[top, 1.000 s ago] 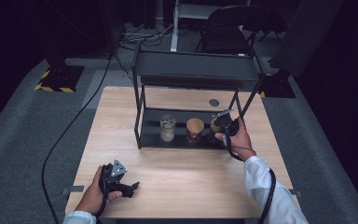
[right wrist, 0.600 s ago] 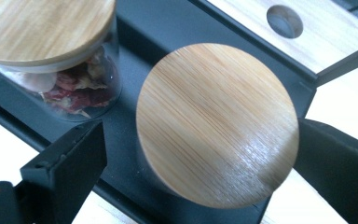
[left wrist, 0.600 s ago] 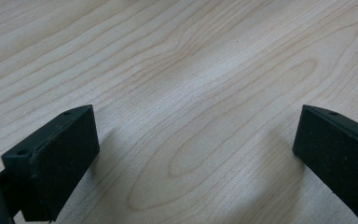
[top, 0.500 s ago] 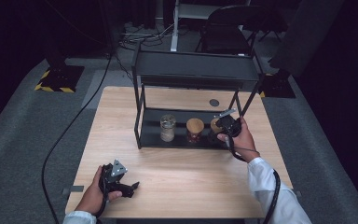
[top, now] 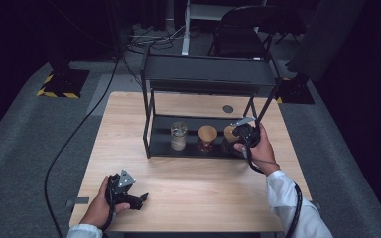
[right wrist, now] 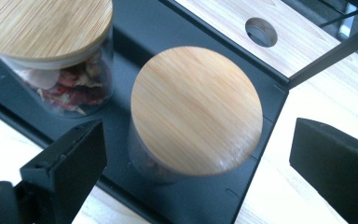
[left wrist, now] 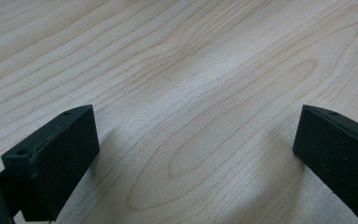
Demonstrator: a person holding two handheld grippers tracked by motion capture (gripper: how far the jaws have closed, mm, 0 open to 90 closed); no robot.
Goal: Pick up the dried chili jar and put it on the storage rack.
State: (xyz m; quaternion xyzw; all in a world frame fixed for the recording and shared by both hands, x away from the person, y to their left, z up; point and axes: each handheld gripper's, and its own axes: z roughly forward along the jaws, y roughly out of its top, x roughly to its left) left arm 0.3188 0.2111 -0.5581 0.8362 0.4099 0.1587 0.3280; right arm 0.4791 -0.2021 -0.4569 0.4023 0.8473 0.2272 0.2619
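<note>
Here the right gripper (right wrist: 196, 158), jaws apart, straddles the rightmost jar (right wrist: 196, 111), probably before grasping; the left gripper (left wrist: 193, 163) rests idle, jaws apart, on the table (left wrist: 191, 70).

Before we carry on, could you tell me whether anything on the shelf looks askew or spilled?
Nothing stands out. Three jars stand upright on the black shelf; two wear wooden lids, including the jar under the open right gripper.

Neighbouring jar (right wrist: 51, 51) close beside — shelf rail (top: 206, 91) perhaps overhead
</note>
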